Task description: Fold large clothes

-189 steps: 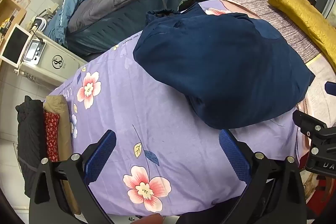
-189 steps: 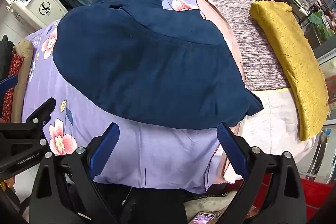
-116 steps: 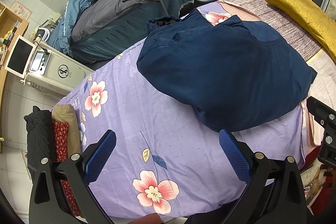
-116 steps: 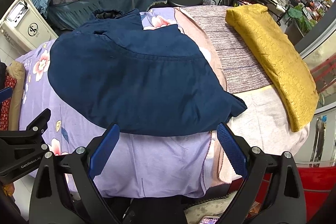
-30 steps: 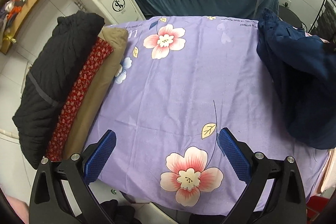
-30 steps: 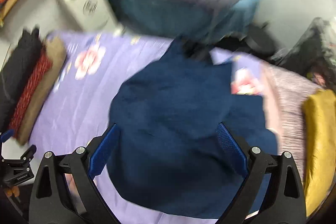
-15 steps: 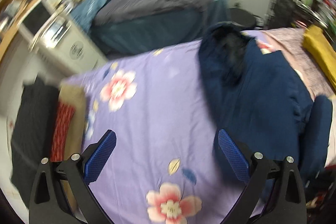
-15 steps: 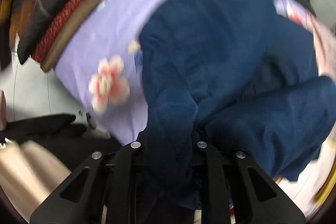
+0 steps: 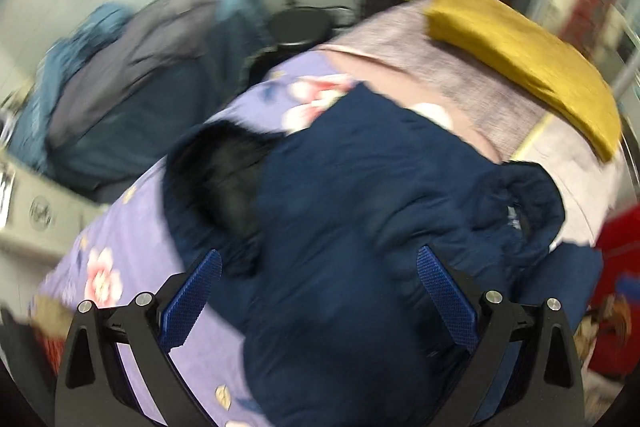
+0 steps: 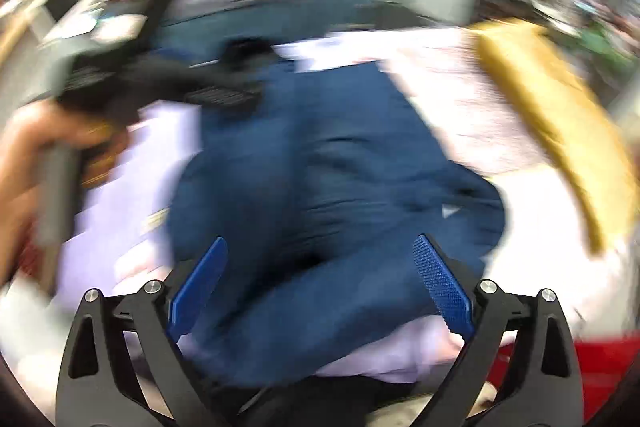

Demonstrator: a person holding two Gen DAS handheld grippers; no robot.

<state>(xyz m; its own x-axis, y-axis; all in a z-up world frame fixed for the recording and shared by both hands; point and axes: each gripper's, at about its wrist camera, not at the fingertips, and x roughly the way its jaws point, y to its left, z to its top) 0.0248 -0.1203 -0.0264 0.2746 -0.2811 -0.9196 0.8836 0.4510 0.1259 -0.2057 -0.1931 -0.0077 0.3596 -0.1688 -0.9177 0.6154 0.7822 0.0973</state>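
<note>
Lying on the floral sheet (image 9: 132, 227), navy jacket (image 9: 360, 227); both hand-held grippers spread.

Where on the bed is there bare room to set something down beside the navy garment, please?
Bare purple floral sheet lies left of the navy garment; a bare grey blanket strip runs between it and the yellow cloth. The middle is crowded.

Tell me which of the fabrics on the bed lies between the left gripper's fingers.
The navy garment. It fills the gap between the left gripper fingers, while the yellow cloth lies far off at the right edge, flat and folded.
</note>
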